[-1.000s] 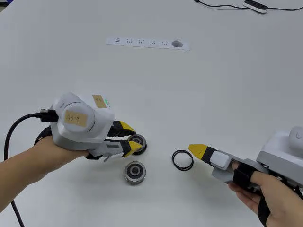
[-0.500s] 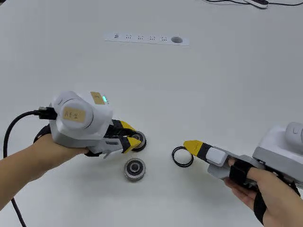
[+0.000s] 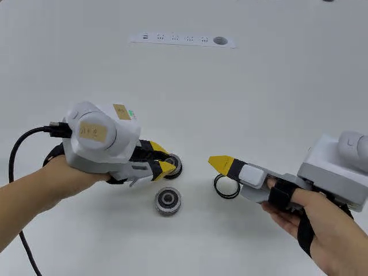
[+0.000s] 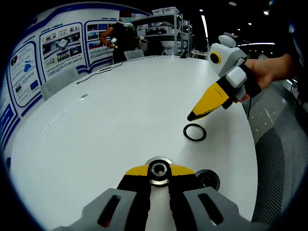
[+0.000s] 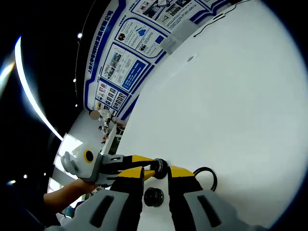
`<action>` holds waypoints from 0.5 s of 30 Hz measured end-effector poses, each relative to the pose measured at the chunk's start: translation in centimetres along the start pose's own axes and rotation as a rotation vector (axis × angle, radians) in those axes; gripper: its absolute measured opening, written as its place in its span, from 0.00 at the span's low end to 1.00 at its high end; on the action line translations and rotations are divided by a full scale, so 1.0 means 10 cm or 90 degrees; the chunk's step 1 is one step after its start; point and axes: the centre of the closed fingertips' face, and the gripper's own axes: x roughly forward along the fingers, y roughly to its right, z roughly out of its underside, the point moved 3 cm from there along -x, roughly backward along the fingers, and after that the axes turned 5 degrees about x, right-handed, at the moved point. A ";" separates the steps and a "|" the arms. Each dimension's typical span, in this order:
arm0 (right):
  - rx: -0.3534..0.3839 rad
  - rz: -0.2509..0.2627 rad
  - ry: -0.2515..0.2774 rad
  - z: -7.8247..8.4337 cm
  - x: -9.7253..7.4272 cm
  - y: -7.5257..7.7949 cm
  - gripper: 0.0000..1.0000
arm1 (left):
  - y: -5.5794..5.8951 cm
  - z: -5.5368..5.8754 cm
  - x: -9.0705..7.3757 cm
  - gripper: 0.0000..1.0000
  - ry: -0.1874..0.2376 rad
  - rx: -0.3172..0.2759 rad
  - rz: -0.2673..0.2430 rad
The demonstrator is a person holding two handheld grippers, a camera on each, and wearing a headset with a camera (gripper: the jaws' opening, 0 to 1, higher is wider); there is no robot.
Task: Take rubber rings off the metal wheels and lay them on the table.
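Your left hand-held gripper (image 3: 163,160) is clamped tight on a wheel (image 3: 173,165), held down at the surface (image 3: 259,98). A second wheel (image 3: 167,201) lies flat just beside it, on the side nearer you. Your right hand-held gripper (image 3: 220,163) has its jaws drawn almost together with nothing between them. Its yellow tip is just above a black ring (image 3: 215,186), which lies flat on the surface apart from both wheels.
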 end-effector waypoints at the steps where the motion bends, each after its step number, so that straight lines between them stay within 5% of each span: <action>1: -0.006 -0.013 -0.004 0.01 0.03 -0.03 0.23 | 0.00 0.00 0.00 0.13 0.000 0.002 0.001; 7: -0.041 -0.080 -0.017 0.04 0.14 -0.18 0.36 | -0.01 0.00 0.00 0.13 0.002 0.003 0.007; 15: -0.060 -0.117 -0.042 0.05 0.33 -0.26 0.54 | -0.01 0.00 0.00 0.13 0.000 0.012 0.018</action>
